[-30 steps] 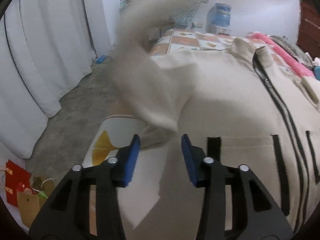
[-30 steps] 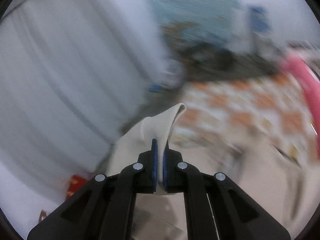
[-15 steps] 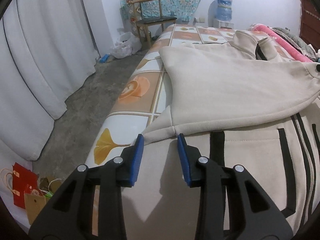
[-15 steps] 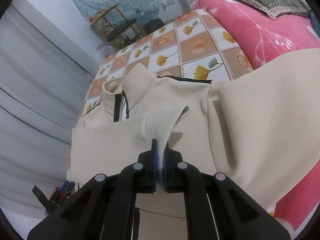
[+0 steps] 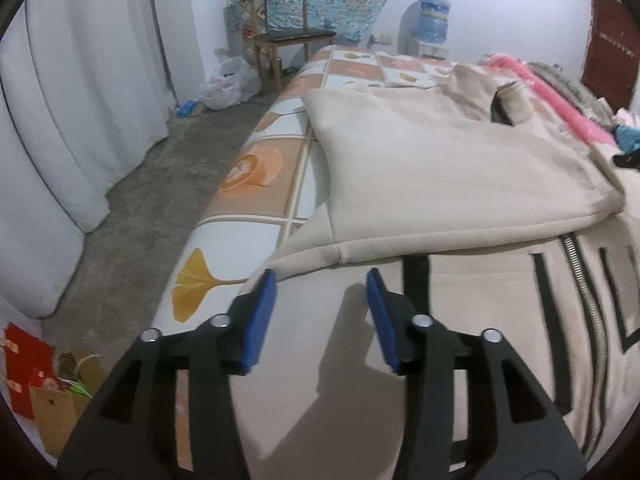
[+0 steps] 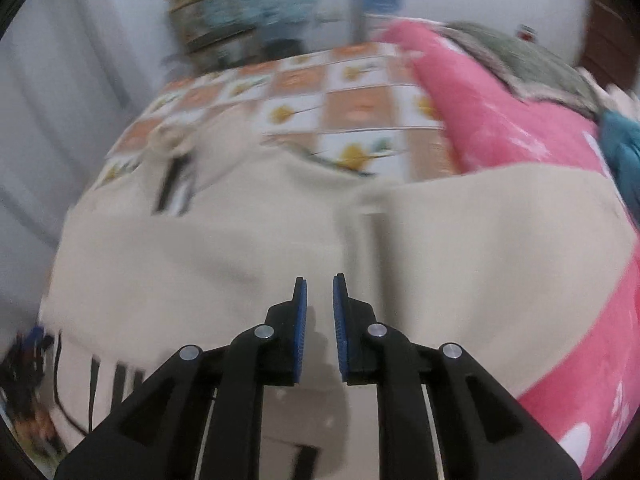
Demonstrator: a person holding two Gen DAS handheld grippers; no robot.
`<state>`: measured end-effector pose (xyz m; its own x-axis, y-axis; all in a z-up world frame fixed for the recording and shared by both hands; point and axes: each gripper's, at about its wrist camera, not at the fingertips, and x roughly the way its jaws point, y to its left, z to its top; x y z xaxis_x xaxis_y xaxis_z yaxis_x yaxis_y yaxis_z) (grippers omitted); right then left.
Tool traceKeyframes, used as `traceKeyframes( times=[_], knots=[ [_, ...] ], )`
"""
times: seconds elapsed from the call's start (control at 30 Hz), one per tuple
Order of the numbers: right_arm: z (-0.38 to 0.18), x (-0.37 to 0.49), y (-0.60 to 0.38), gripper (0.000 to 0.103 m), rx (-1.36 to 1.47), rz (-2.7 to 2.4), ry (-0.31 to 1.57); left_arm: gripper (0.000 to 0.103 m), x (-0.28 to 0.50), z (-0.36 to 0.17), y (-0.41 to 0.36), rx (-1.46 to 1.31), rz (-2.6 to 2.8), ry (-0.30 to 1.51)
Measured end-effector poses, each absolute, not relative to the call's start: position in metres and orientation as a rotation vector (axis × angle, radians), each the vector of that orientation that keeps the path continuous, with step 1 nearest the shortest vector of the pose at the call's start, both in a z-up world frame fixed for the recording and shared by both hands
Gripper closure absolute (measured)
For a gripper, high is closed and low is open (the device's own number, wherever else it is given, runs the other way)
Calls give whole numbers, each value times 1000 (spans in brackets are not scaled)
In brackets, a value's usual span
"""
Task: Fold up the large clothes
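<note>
A large cream jacket (image 5: 452,168) with black stripes and a metal zipper (image 5: 588,292) lies spread on the bed (image 5: 256,184), and its sleeve (image 5: 440,200) is folded across the chest, so the cuff end lies near the left edge of the garment. The collar (image 5: 480,88) is at the far end of the jacket. The left gripper (image 5: 322,276) hangs just above the near part of the jacket, close to the sleeve cuff; its blue pads (image 5: 260,316) are spread and opening, with no cloth between them. In the right wrist view, which is blurred, the same jacket (image 6: 248,248) fills the middle, and the right gripper (image 6: 320,284) points down over it with a narrow gap between its pads, which are opening; nothing is pinched there. To the right of the jacket lies a pink blanket (image 6: 520,128). Past the bed stand a wooden chair (image 5: 288,36) and a water dispenser (image 5: 432,20), and white curtains (image 5: 80,100) hang on the left.
</note>
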<state>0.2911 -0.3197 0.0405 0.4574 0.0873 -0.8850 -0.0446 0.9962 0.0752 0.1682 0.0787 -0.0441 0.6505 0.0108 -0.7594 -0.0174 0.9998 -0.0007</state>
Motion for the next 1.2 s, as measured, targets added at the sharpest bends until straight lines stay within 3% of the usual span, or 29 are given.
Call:
traceKeyframes(
  times=[0.23,0.47,0.77,0.93,1.13,1.2],
  knots=[
    [-1,288,-287,59,-132,158,1191,25,133,6,91,-67,8,795],
    [33,297,-259,58,-174,232,1122,17,156,47,85,-95,-71,810],
    [-5,339,-268,58,-81,150,1182,17,273,-8,12,47,-68,916],
    [22,295,-274,56,-56,236,1124,17,276,-7,-12,38,-126,916],
    [-3,255,-270,51,-136,244,1154,15,276,-41,-41,131,-89,1005],
    [1,250,-271,51,-140,234,1139,10,273,-46,-37,94,-59,1006]
  ],
)
